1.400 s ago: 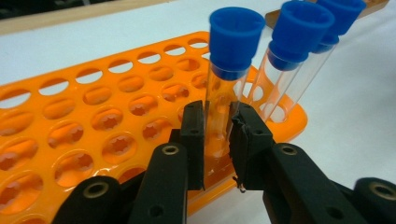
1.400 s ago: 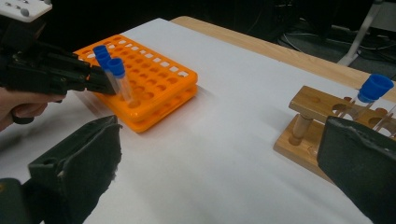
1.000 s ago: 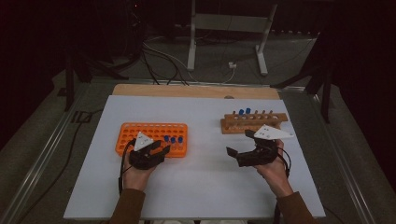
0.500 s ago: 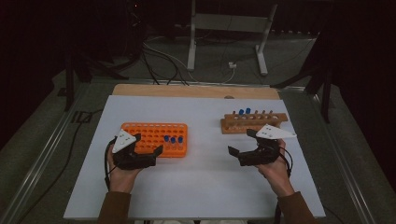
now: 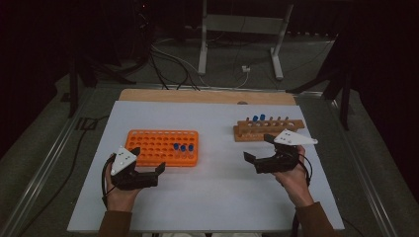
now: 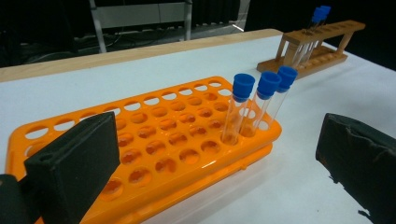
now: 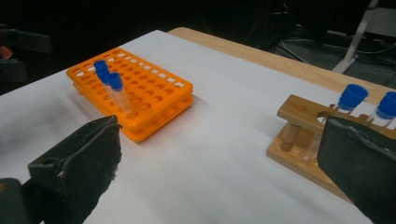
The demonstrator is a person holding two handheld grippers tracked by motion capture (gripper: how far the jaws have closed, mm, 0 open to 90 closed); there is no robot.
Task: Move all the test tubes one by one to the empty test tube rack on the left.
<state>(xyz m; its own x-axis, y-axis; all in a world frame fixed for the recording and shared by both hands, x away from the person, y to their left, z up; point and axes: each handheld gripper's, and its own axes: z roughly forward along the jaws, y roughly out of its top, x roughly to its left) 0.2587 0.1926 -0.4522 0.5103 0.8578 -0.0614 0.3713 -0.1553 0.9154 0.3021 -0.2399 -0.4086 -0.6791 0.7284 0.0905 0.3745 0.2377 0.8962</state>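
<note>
Left claw (image 5: 148, 170) sits low at the near-left of the white surface (image 5: 217, 197), just in front of the orange rack's (image 5: 153, 145) near-left corner, pointing right. Its jaws have just been opening and now stand spread wide, nothing between them; in the left gripper view the two black pads frame the rack with clear space in the middle. Three blue-capped tubes (image 6: 257, 109) stand upright side by side in the rack's right end, near row, free of the claw.

Right claw (image 5: 257, 157) hangs at the near-right of the surface, just in front of the wooden rack (image 5: 269, 129), pointing left toward the middle. Jaws spread, empty. Right gripper view: one pad overlaps the wooden rack's end in the picture, touching or not I cannot tell. Two blue-capped tubes (image 7: 369, 102) stand in the wooden rack, near its left end in the high view.

The racks are well apart, bare white surface between them. A wooden strip (image 5: 207, 96) runs along the surface's far edge. Cables (image 5: 173, 59) and a metal stand (image 5: 242, 34) lie on the dark floor beyond.
</note>
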